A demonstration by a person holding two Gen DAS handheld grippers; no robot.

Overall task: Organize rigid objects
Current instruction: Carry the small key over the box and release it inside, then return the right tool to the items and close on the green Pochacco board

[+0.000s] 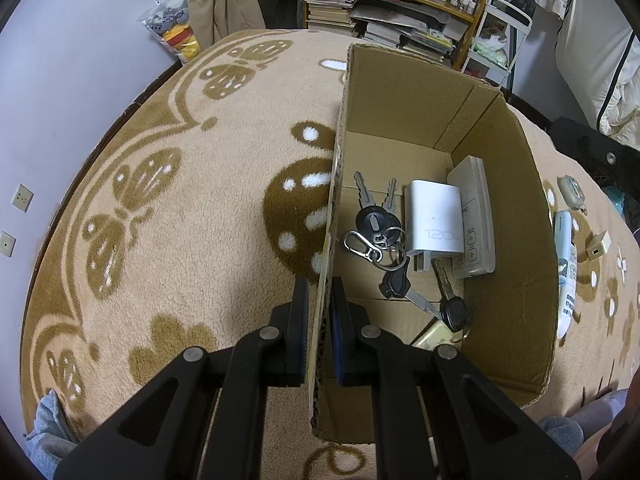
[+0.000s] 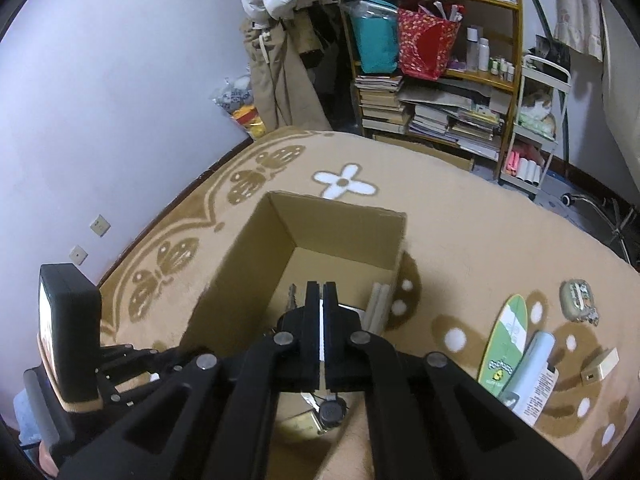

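Left wrist view: left gripper (image 1: 320, 316) pinches the cardboard box (image 1: 516, 280) wall at six o'clock, keys (image 1: 376, 224) inside, while right gripper (image 2: 323, 320) hovers above, pressed together on something thin and white.

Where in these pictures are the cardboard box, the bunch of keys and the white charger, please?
cardboard box (image 1: 404, 92): left wrist view, bare inner far wall.
bunch of keys (image 1: 376, 220): left wrist view, black key head.
white charger (image 1: 434, 216): left wrist view, flat top face.
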